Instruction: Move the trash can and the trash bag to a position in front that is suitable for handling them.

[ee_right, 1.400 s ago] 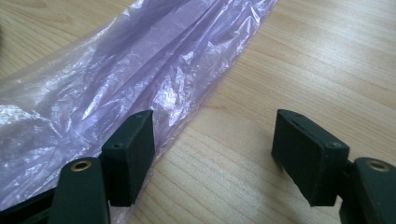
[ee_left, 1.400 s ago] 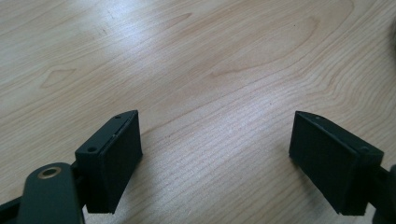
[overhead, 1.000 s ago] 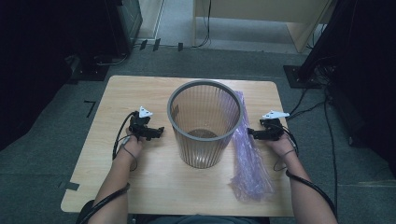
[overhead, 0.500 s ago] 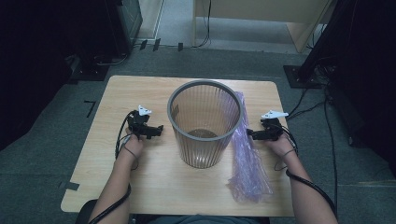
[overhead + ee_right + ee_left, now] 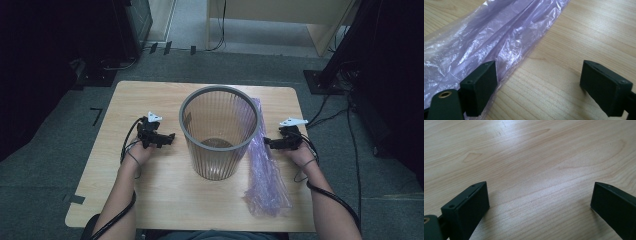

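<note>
One wastebasket (image 5: pixel 219 134), one purple plastic bag (image 5: pixel 264 165) and two grippers share one table (image 5: pixel 165 195).

A pale wooden table (image 5: pixel 165 200) is set on grey carpet (image 5: pixel 55 165), with dark cabinets (image 5: pixel 75 35) (cables trailing beside them) and light wooden furniture (image 5: pixel 320 30) seen beyond.

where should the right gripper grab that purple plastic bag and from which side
Probably the long edge of the purple plastic bag nearest the right gripper, coming in from the bin-free side. The bag lies flat alongside the wastebasket, so only that thin edge is free; the open jaws already stand at it, one jaw over the film.
</note>
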